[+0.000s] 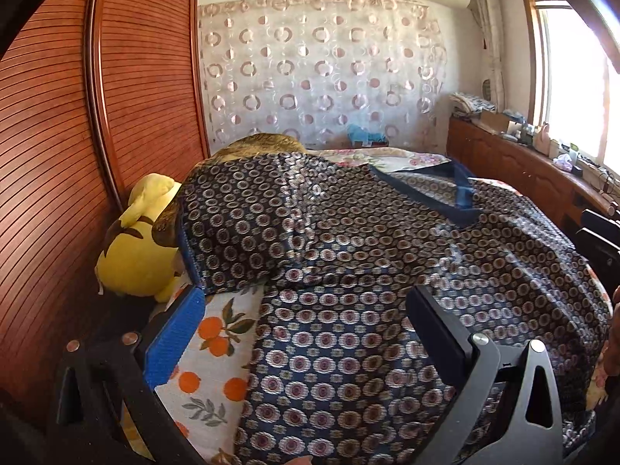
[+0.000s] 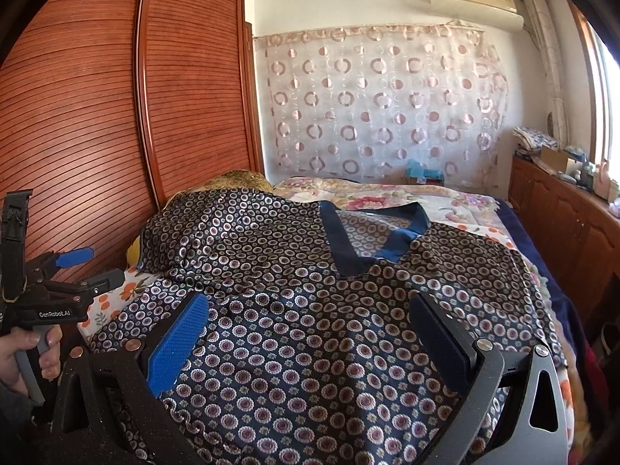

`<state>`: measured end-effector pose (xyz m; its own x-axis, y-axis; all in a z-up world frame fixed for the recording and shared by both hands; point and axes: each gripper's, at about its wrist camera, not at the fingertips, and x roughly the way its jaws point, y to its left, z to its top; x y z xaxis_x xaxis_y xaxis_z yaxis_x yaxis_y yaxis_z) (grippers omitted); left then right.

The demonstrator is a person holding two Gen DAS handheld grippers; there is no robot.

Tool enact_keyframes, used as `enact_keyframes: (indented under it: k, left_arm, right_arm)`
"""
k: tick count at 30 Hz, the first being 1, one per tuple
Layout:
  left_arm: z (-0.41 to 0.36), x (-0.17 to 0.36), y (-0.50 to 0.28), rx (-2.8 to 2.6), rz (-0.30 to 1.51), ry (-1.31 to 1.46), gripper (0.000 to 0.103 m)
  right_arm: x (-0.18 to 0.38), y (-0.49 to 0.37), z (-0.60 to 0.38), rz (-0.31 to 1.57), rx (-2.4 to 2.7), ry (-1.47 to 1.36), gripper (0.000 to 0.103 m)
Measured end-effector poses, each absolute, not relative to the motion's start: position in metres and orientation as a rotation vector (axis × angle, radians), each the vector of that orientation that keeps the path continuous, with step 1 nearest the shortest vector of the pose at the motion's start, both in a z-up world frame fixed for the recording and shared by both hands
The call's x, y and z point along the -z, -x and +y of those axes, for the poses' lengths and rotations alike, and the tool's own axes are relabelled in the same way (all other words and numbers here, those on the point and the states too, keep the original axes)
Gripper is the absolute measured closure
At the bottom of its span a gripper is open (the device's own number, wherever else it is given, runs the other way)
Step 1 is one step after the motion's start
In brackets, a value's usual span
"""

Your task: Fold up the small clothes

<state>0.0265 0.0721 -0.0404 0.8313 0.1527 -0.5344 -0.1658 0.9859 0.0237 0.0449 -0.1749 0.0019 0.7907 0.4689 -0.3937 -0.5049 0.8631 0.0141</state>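
The patterned shirt (image 2: 310, 310) lies spread on the bed (image 2: 445, 197), collar (image 2: 372, 244) away from both tools. The right hand-held gripper (image 2: 310, 333) hovers spread over its middle; the left hand-held gripper (image 1: 306, 329), also spread, is nearer the left sleeve edge.

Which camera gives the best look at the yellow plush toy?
The left wrist view: the yellow plush toy shows nearly whole beside the wardrobe. The right wrist view shows only a yellow sliver behind the patterned shirt.
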Motion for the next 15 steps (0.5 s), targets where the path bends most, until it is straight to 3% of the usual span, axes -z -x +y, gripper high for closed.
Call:
enact_keyframes:
  k: [15]
  left_arm:
    - [0.148, 0.047, -0.064, -0.198, 0.600, 0.048, 0.003]
  right_arm:
    - [0.002, -0.091, -0.155, 0.457, -0.598, 0.148, 0.000]
